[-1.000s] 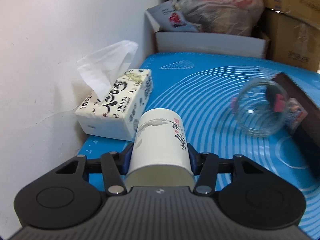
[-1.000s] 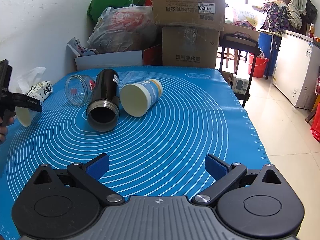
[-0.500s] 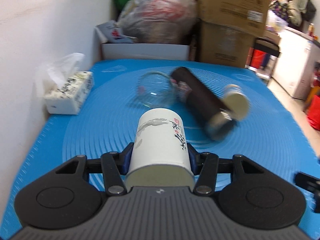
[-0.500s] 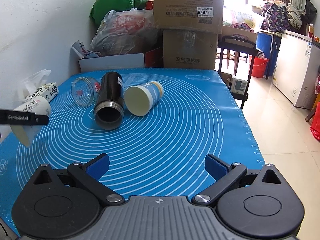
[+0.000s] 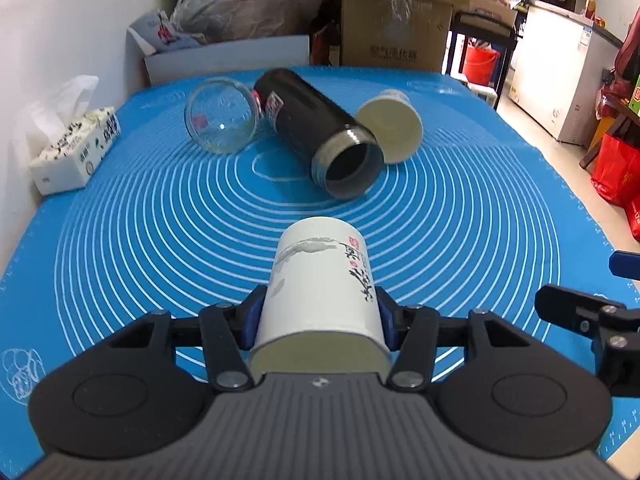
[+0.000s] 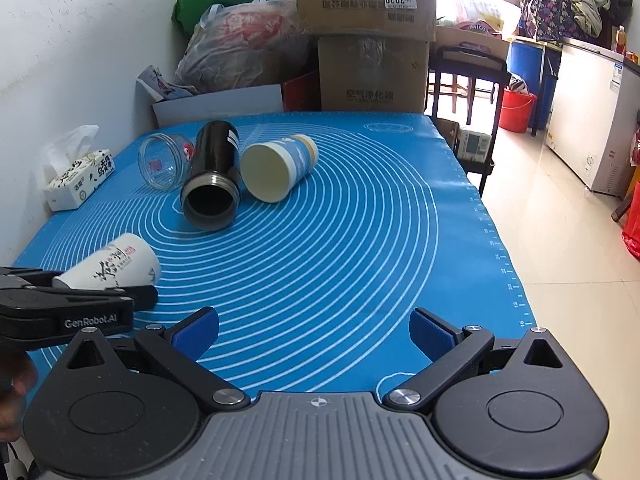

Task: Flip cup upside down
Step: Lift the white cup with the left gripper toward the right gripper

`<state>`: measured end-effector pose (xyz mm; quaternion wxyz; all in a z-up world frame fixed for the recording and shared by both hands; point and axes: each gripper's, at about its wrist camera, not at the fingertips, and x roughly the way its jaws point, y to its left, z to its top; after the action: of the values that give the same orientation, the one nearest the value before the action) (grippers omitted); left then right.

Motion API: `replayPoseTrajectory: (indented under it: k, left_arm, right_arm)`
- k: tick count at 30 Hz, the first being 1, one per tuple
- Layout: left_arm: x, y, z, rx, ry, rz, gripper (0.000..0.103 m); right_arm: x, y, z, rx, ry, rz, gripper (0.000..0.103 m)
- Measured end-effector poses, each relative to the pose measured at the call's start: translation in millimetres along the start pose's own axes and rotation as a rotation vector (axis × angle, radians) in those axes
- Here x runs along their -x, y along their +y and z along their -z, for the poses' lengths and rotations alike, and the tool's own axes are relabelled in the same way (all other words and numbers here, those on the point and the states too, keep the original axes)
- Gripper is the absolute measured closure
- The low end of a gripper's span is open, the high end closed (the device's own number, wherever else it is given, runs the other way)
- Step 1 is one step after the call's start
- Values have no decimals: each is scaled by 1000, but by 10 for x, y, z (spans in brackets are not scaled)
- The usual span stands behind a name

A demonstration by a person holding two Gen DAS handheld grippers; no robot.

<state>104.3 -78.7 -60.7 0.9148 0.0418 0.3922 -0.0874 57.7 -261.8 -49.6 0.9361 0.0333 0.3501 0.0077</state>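
Note:
My left gripper is shut on a white paper cup with black calligraphy, held on its side above the blue mat, its closed base pointing forward and its open mouth toward the camera. The same cup shows at the lower left of the right wrist view, in the left gripper. My right gripper is open and empty over the mat's near edge.
A glass jar, a black thermos and a blue-and-cream paper cup lie on their sides mid-mat. A tissue box sits by the left wall. Boxes and bags stand behind the table.
My left gripper has swung from the tissue box at the left wall toward the mat's middle and near side, still holding the white cup. The right gripper stayed open and nearly still.

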Motion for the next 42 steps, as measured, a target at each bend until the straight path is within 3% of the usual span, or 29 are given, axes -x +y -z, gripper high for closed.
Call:
replayPoseTrajectory:
  k: [11,27,35,39,42]
  left_arm:
    - [-40,-2,32,-18,28,2,27]
    - [34,4,13,-20,13,19,26]
    - [374,47,-130,-3,-43,87,25]
    - [574,205,-264,14,-90,28,11]
    - [628,398,-316,52,-103,-22,8]
  right_arm:
    - [-68,5,20,-10,21,-5,0]
    - [-22,23,-1,-4,18,-3,0]
    - [-22,67,-123,1,27,-32,0]
    - [-1,145,-281,17,33,-68,0]
    - [-5,268,-434,41,48,-100,0]
